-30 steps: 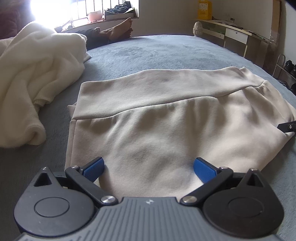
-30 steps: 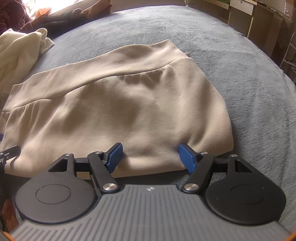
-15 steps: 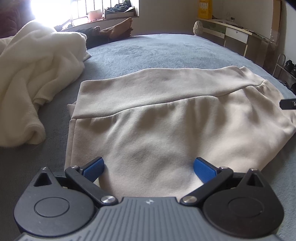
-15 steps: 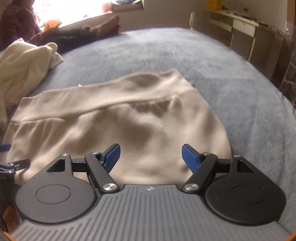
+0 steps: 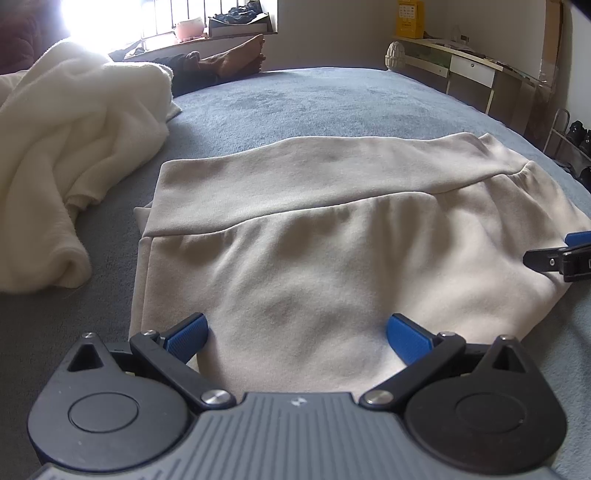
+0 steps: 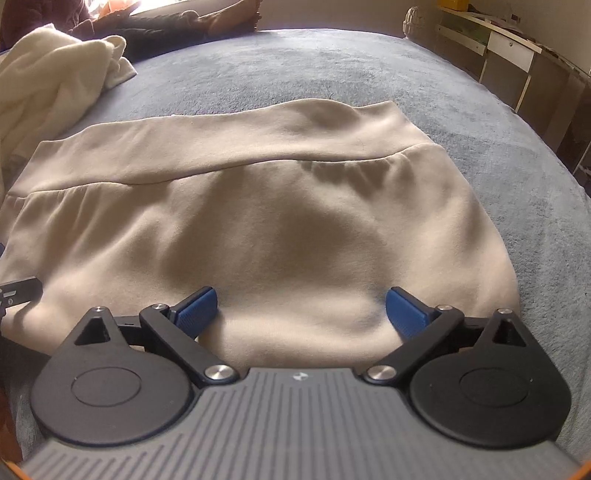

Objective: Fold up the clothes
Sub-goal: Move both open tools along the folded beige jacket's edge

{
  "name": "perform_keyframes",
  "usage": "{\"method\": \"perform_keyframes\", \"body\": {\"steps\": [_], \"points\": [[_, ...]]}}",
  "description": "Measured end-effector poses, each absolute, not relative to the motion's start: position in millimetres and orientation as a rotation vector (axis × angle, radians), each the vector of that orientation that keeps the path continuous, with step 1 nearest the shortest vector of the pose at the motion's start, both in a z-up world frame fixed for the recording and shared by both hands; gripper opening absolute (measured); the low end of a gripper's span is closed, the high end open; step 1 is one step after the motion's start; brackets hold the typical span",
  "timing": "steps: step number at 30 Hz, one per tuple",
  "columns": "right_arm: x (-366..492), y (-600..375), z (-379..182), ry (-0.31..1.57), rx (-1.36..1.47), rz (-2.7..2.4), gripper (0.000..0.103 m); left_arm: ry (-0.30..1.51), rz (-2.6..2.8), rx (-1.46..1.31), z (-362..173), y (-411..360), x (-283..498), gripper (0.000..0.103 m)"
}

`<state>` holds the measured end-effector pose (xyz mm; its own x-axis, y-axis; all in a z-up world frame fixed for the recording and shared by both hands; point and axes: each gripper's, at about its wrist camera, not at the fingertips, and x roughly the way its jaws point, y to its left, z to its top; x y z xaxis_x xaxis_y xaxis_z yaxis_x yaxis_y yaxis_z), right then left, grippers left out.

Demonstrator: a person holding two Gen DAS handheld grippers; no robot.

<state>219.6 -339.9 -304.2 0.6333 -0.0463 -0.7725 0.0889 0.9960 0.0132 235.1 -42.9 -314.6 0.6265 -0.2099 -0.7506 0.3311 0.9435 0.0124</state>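
- Your left gripper: jaws wide open, nothing between them but the near fold of the beige garment. Blue pads sit low over the cloth's near edge; can't tell if they touch it.
- Your right gripper: jaws also spread wide, empty, poised over the garment's near edge, toward its right end. One blue pad sits just inside the near right corner of the cloth.
- Garment lies folded flat on the bed, roughly mid-bed, long side running left-right. Its ribbed waistband is on the far side, w/ a gathered seam just below; rounded fold faces you.
- In the left wrist view, the tip of your right gripper shows at the frame's right edge, over the garment's right end. In the right wrist view, a black bit of your left gripper pokes in at the left edge, by the cloth's near left part.
- A white fleecy blanket is heaped on the bed's left side, near the garment's far left corner but apart from it, bare grey-blue bedcover between.
- Someone's bare feet rest at the bed's far edge, by the bright window.
- A desk w/ a yellow box stands past the bed's far right corner.
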Motion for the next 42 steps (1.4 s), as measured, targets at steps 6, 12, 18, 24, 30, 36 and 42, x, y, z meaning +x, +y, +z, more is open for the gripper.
{"method": "perform_keyframes", "body": {"steps": [6,12,18,24,30,36,42], "points": [[218,-337,-304,0.877,0.063,-0.105,0.102,0.838,-0.312,0.156,-314,-43,235,0.103],[218,-338,-305,0.872,0.083,-0.118,0.102,0.848,-0.303,0.148,-312,-43,235,0.103],[216,-339,-305,0.854,0.083,-0.114,0.102,0.890,-0.273,0.125,-308,-39,239,0.103],[216,-341,-305,0.848,0.083,-0.100,0.102,0.808,-0.259,0.112,-283,-27,241,0.103],[215,-342,-305,0.834,0.078,-0.083,0.102,0.699,-0.297,0.116,-251,-31,262,0.103],[213,-342,-305,0.840,0.062,-0.067,0.102,0.681,-0.364,0.113,-254,-65,285,0.103],[215,-342,-305,0.850,0.041,-0.060,0.102,0.818,-0.347,0.139,-308,-92,307,0.103]]}}
